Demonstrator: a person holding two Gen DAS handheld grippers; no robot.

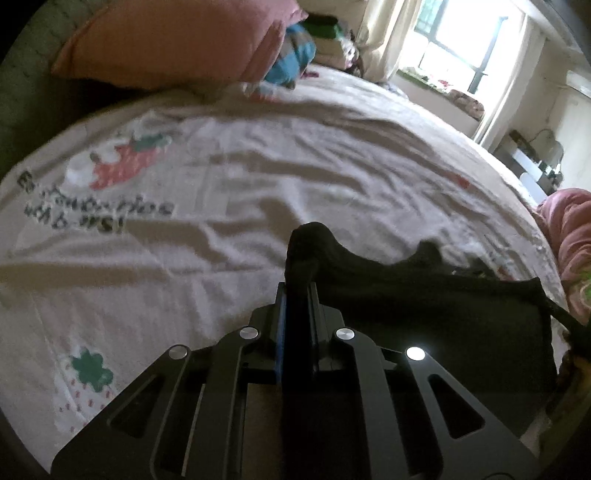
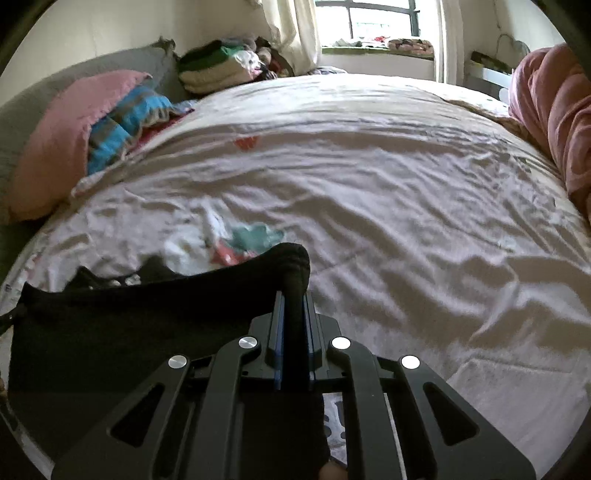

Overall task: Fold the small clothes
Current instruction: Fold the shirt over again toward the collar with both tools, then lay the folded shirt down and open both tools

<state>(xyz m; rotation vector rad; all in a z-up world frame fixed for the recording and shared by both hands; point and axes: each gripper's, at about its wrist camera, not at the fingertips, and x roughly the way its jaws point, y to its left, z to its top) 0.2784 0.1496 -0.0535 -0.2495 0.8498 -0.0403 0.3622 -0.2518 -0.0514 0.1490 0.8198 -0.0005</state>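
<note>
Your left gripper (image 1: 297,291) was clamped tight on one corner of the black garment (image 1: 424,295), your right gripper (image 2: 293,299) pinched the other, and the cloth hung stretched between them above the bed sheet (image 2: 369,192). Beyond, at ten o'clock, you had the pink pillow (image 2: 59,147) with the striped blanket (image 2: 125,125) beside it; at twelve, the window (image 2: 380,18).
</note>
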